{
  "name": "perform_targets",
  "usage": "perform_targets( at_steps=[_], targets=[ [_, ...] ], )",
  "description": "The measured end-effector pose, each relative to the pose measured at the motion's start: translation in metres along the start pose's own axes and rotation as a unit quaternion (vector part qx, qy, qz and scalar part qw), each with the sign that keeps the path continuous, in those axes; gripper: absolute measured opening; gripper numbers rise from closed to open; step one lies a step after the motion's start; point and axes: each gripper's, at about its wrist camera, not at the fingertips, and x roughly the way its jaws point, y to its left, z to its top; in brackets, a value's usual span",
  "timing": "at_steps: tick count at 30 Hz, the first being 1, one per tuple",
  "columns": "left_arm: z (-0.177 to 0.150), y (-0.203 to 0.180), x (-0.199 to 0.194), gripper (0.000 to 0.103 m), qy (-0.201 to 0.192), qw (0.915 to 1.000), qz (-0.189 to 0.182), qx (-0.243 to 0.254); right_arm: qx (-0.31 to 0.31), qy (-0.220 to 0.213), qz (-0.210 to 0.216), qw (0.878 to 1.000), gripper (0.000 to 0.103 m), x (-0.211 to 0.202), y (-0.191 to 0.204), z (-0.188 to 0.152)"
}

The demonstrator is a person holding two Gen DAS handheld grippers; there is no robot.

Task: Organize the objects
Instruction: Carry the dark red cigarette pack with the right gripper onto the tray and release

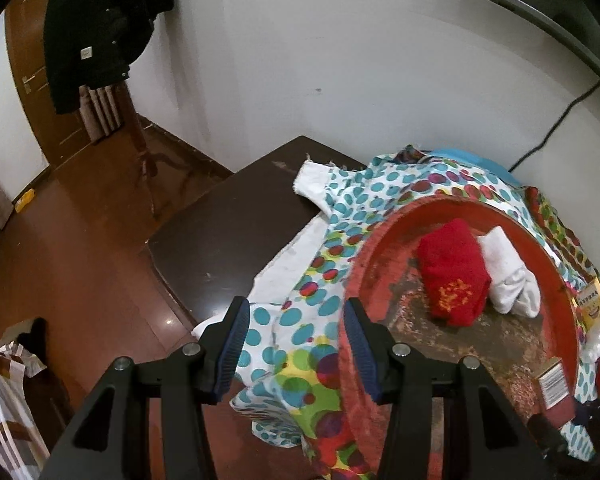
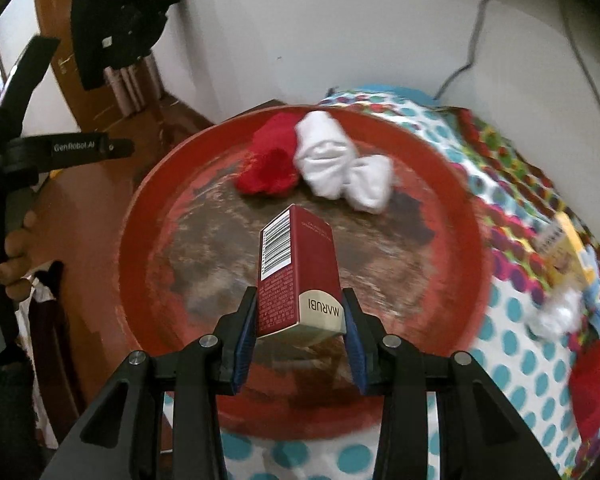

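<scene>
The right tool [image 2: 300,344] grips a red carton [image 2: 296,276] over the red tray [image 2: 140,216] (two rolled cloths already inside); lowering and release likely come next. The left tool [image 1: 296,344] stands open, empty.

place: home, a lived-in room
door: wooden door [image 1: 28,80], upper left of frame
clothing: dark jacket [image 1: 100,28] hanging at top left
floor: glossy brown floor [image 1: 80,248], left half
furniture: dark table [image 1: 220,232] at centre, polka-dot cloth [image 1: 312,320] draped over it
wall: white wall [image 1: 340,60], cable [image 1: 556,132] at right
</scene>
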Motion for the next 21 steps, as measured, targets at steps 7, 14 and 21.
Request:
perform_targets(
  at_steps=[7, 14, 21],
  targets=[
    [0.001, 0.012, 0.005, 0.05, 0.006, 0.9999, -0.001, -0.016, -0.027, 0.011, 0.017, 0.999, 0.037, 0.025, 0.038, 0.018],
    [0.001, 0.017, 0.01, 0.05, 0.011, 0.9996, -0.008, -0.024, -0.049, 0.025, 0.025, 0.998, 0.037, 0.047, 0.065, 0.028],
    [0.002, 0.018, 0.011, 0.05, 0.016, 0.9995, -0.011, -0.026, -0.06, 0.035, 0.028, 0.997, 0.037, 0.06, 0.079, 0.03]
  ],
)
